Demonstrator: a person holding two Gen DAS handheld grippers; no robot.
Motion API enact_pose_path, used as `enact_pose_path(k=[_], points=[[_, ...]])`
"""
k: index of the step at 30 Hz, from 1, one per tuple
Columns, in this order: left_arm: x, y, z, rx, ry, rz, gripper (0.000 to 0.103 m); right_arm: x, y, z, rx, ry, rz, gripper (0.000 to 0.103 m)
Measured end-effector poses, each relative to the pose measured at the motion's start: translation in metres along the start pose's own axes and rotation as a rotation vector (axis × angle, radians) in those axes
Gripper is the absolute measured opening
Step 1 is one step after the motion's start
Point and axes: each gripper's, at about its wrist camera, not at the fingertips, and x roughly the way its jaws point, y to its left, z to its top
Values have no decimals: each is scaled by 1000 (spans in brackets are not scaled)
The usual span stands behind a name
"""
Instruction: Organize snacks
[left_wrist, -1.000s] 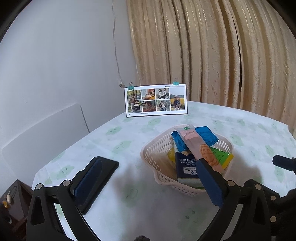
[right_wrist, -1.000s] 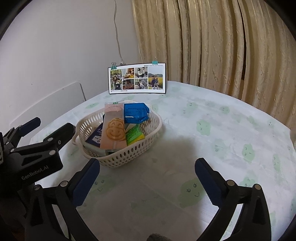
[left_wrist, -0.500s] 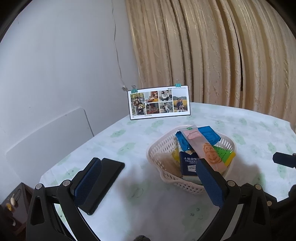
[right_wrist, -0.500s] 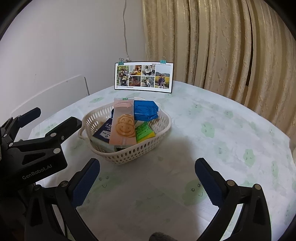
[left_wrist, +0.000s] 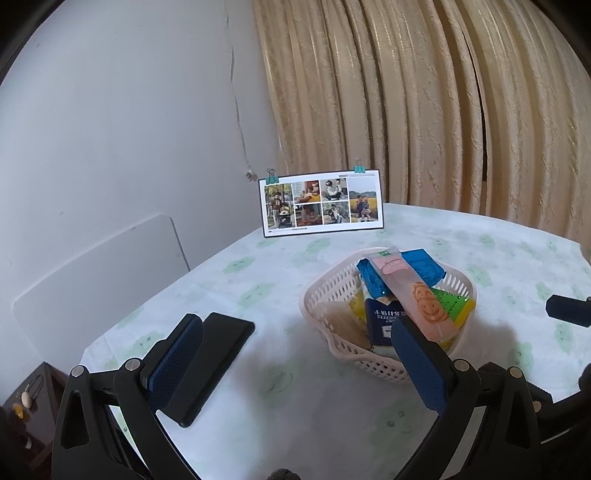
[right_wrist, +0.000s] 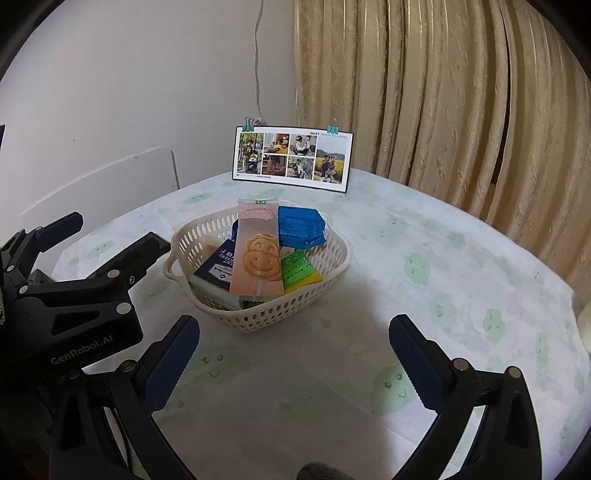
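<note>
Left wrist: left gripper spread wide, empty, above tablecloth; basket of snacks ahead right, perhaps overlapped by one finger.

Right wrist: right gripper agape, empty; basket beyond, pink smiley packet topmost.

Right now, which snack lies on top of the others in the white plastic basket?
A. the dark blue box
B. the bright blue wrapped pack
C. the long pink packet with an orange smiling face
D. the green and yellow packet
C: the long pink packet with an orange smiling face lies across the pile in the white plastic basket, overlapping the dark blue box and the green and yellow packet.
</note>
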Motion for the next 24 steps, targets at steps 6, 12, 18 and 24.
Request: enact_pose_path(k=[6,12,18,24], points=[[3,5,-1,-2,1,4,101,-2,8,2,-23,-25,-37,102],[6,9,-1,0,5,11,101,-3,12,3,-30,-32,-44,102],[10,12,-1,2,7,16,101,-2,15,3,-37,-30,-45,102],[12,12,-3,3,7,17,101,1,17,2,-44,-26,-40,102]])
